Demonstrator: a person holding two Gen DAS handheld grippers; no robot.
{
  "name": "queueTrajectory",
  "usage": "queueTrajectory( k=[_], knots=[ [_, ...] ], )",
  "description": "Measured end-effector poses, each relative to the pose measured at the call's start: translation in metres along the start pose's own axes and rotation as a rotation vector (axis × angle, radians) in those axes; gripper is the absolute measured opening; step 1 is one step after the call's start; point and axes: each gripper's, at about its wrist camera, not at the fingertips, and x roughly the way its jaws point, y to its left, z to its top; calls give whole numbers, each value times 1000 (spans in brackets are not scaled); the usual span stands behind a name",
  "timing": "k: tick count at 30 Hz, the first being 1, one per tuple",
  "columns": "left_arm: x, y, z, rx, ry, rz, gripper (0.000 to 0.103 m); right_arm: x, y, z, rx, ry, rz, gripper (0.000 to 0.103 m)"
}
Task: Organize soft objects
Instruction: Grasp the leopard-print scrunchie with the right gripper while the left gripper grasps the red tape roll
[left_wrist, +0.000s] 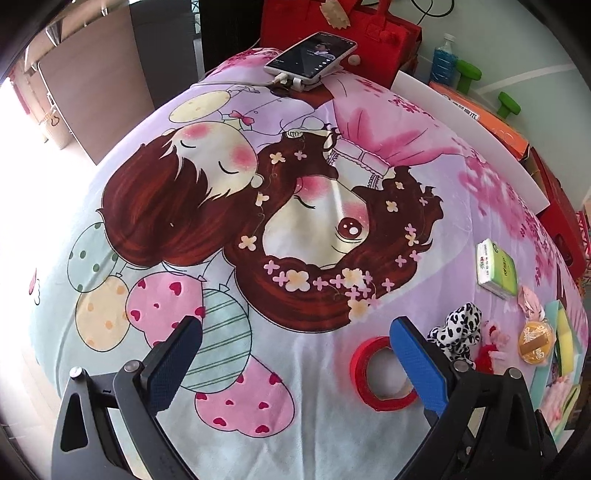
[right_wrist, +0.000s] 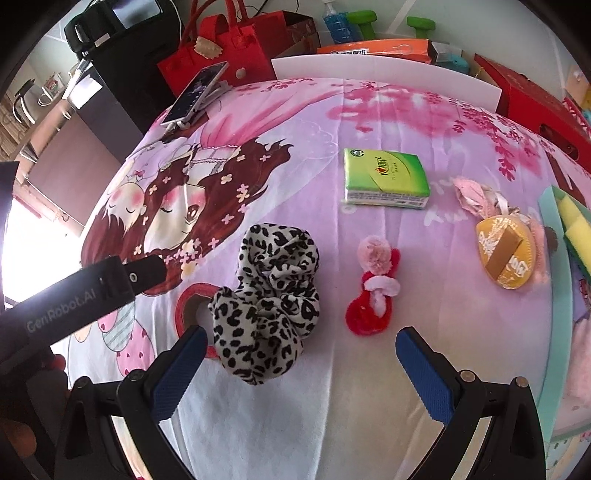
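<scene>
Both grippers hang above a desk covered by a cartoon-print cloth (right_wrist: 369, 122), and neither holds anything. The right gripper (right_wrist: 301, 356) has its jaws spread wide; between and just beyond them, low in the right wrist frame, sits a leopard-print scrunchie (right_wrist: 271, 291), bunched up and partly lying over a roll of red tape (right_wrist: 190, 301). To its right, apart from it, lies a red-and-pink plush hair tie (right_wrist: 373, 288). Higher up, near centre, is a green tissue pack (right_wrist: 386, 177), and toward the right edge a gold foil-wrapped round sweet (right_wrist: 506, 254) with pink ribbon, beside a yellow sponge (right_wrist: 576, 225) in a teal tray.

The left gripper (left_wrist: 295, 356) is likewise gaping — its right finger overlaps the tape roll in the lower right of the left wrist frame, though contact cannot be judged. A phone (left_wrist: 312, 55) on a stand sits at the upper centre, a red felt bag (left_wrist: 332, 22) behind it.
</scene>
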Motion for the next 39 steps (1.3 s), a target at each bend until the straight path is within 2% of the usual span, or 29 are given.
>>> queueTrajectory(
  k=[9, 13, 18, 21, 30, 39],
  knots=[
    [1, 1, 0, -12, 5, -17, 101, -2, -1, 1, 7, -18, 26, 75],
    [3, -6, -1, -3, 22, -51, 101, -2, -1, 0, 7, -10, 37, 70],
    [5, -13, -2, 3, 39, -81, 101, 0, 0, -1, 3, 4, 79, 50],
    [6, -16, -3, 10, 44, -84, 101, -1, 1, -2, -4, 4, 87, 43],
    [9, -25, -4, 12, 69, -130, 101, -6, -7, -3, 3, -2, 102, 32],
    [17, -35, -7, 43, 106, -132, 101, -14, -26, 2, 28, -3, 95, 26]
  ],
)
